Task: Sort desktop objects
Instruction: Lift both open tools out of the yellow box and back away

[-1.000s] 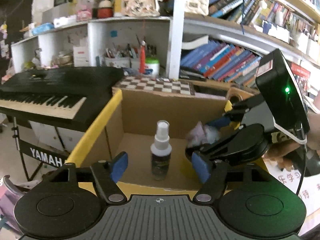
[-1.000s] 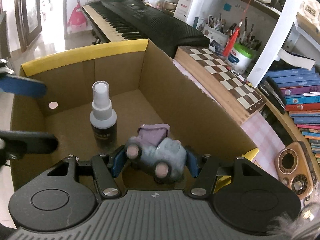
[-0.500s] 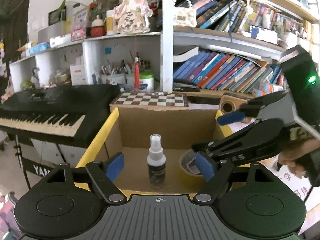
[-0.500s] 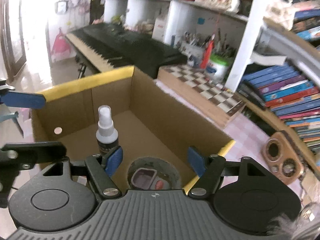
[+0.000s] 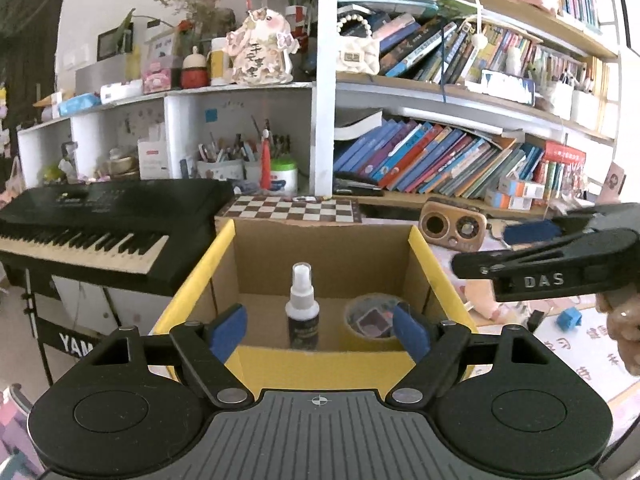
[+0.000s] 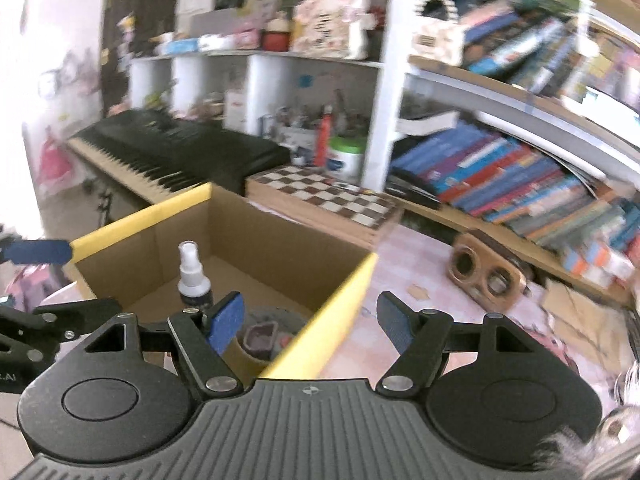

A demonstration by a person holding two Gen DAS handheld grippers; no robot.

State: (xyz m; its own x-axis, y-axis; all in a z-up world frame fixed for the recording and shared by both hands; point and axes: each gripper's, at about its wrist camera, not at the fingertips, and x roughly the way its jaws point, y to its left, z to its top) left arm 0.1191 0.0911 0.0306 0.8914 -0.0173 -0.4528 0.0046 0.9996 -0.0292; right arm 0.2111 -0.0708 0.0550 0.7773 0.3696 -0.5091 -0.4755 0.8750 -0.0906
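An open cardboard box [image 5: 320, 360] with yellow flap edges holds a white-capped dark spray bottle [image 5: 302, 308], standing upright. Beside the bottle lies a tape roll [image 5: 372, 318] with a small toy car [image 5: 374, 317] resting in its hole. My left gripper [image 5: 319, 332] hovers open at the box's near rim, nothing between its blue pads. My right gripper [image 6: 310, 324] is open and empty above the box's [image 6: 260, 236] right edge, with the bottle [image 6: 192, 276] and the roll [image 6: 264, 332] ahead and to its left. In the left wrist view the right gripper [image 5: 536, 248] shows past the box's right wall.
A black keyboard [image 5: 100, 220] stands left of the box, with a chessboard [image 5: 292, 210] behind it. A wooden radio [image 5: 452, 226] sits on the pink tablecloth [image 6: 420, 300] to the right. A small blue block [image 5: 568, 317] lies there too. Packed bookshelves [image 5: 440, 168] fill the back.
The right gripper opened and let go of the toy car, which now lies in the tape roll. It then drew back up and right out of the box. The left gripper backed away a little.
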